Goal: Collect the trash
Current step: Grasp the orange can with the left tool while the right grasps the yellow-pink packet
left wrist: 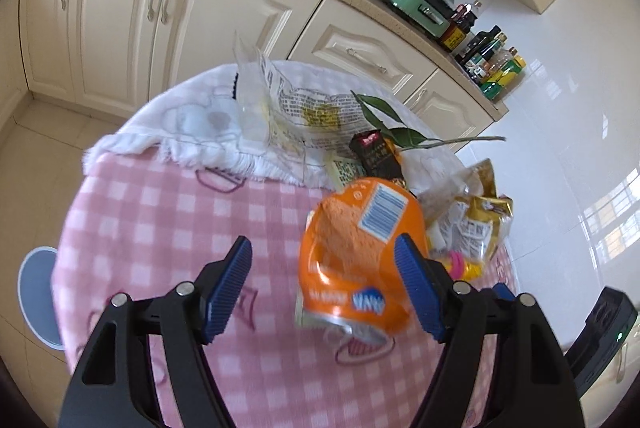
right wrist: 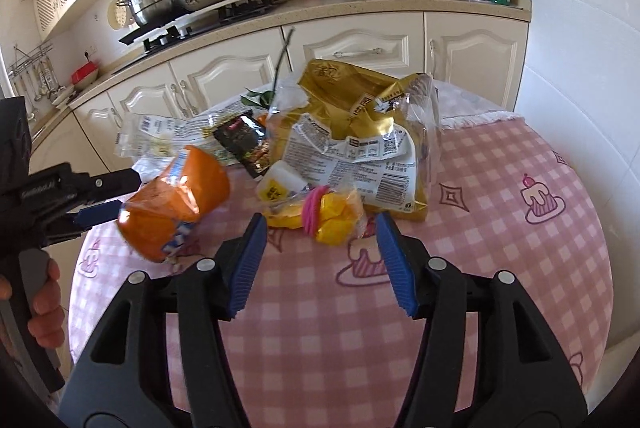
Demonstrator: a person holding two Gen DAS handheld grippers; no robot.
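We've both grippers open and empty, so left [left wrist: 324,290] must straddle the orange can [left wrist: 360,248] squarely before squeezing.

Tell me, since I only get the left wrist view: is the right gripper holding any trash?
Observer: No. The right gripper is open and its pads press on nothing.
Operator: What is nearest to it?
Observer: A yellow wrapper with a pink ring, lying on the checked cloth right at its fingertips, in line with the gap.
Operator: And behind that?
Observer: A crumpled gold bag, its white printed label facing the right camera.
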